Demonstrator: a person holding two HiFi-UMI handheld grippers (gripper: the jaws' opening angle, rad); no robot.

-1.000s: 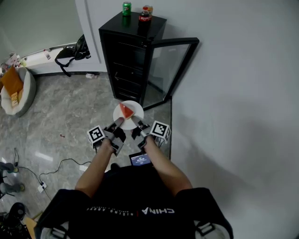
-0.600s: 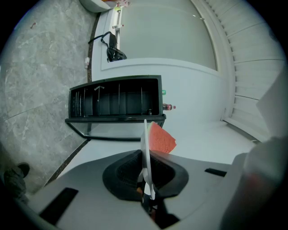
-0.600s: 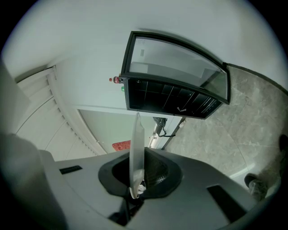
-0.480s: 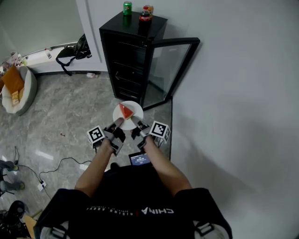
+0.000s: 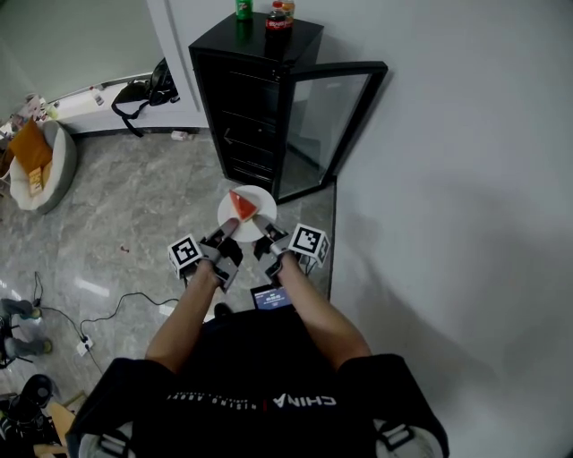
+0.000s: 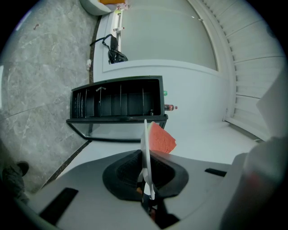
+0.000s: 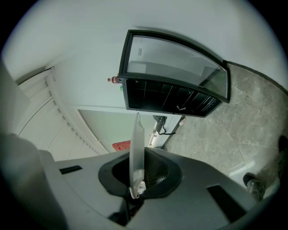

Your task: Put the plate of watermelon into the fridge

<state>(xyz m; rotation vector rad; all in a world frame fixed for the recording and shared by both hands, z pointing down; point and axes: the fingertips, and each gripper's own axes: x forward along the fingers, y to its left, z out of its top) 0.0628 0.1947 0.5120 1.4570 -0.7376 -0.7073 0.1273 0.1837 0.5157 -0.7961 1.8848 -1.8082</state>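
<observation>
A white plate (image 5: 253,202) with a red watermelon slice (image 5: 242,206) hangs in the air in front of the black fridge (image 5: 251,94), whose glass door (image 5: 327,125) stands open to the right. My left gripper (image 5: 227,231) is shut on the plate's near left rim, my right gripper (image 5: 261,227) shut on its near right rim. In the left gripper view the plate (image 6: 145,152) shows edge-on with the watermelon slice (image 6: 161,139) behind it. In the right gripper view the plate (image 7: 136,152) is edge-on too, and the fridge (image 7: 171,96) lies ahead.
Two cans (image 5: 243,9) and a bottle stand on the fridge top. A white wall (image 5: 448,179) runs along the right. A black bag (image 5: 143,91) lies on the floor at the back. A round cushion (image 5: 40,165) sits far left. Cables (image 5: 116,313) trail over the grey marble floor.
The plate, both grippers and the person have moved a little closer to the open fridge. Both grips are unchanged.
</observation>
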